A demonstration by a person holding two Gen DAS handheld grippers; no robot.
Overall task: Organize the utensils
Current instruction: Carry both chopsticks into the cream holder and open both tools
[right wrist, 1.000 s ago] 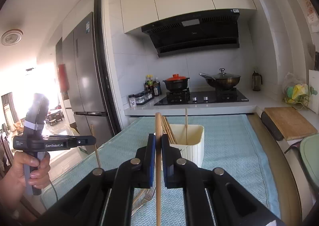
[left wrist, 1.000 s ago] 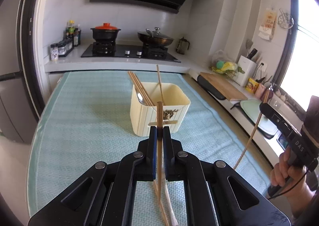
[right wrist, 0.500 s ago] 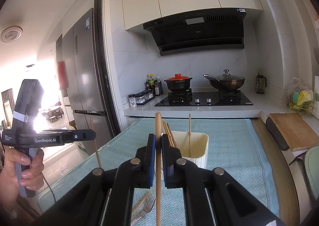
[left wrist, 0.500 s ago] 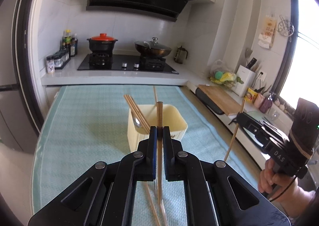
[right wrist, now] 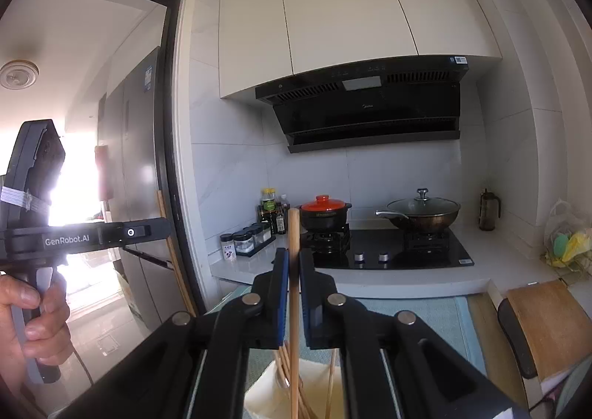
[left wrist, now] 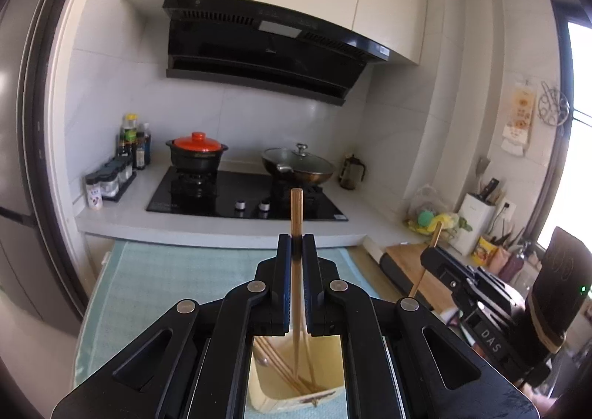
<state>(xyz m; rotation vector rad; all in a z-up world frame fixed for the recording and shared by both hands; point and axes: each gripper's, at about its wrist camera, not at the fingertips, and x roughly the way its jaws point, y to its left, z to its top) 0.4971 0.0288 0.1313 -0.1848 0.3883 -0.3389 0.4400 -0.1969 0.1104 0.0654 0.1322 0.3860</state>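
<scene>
The left gripper (left wrist: pixel 296 247) is clamped on a wooden chopstick (left wrist: pixel 296 219), which stands nearly upright between its blue-lined pads, its square top rising above the fingertips and its lower end reaching down into a cream utensil holder (left wrist: pixel 325 352) seen through the gap in the gripper's frame. That holder sits on a pale teal table mat (left wrist: pixel 162 285) and already contains several other chopsticks leaning against its left side. The right gripper (right wrist: pixel 293 260) is likewise closed tight on a second chopstick (right wrist: pixel 293 234), held upright, with its lower part passing down in front of the same cream holder (right wrist: pixel 266 393), where more sticks lean. In the left wrist view the right gripper (left wrist: pixel 431 256) appears at the right edge, its chopstick (left wrist: pixel 429 256) slanting across it. In the right wrist view the left gripper (right wrist: pixel 162 228) shows at the far left, gripped by a hand (right wrist: pixel 26 326), with its chopstick (right wrist: pixel 174 256) slanting downward from it. Behind the table, a counter carries a black stove (left wrist: pixel 244 197) with a red-lidded pot (left wrist: pixel 196 152) and a glass-lidded wok (left wrist: pixel 298 167), beneath a dark extractor hood (left wrist: pixel 266 49). A wooden cutting board (right wrist: pixel 547 322) lies at the right.
</scene>
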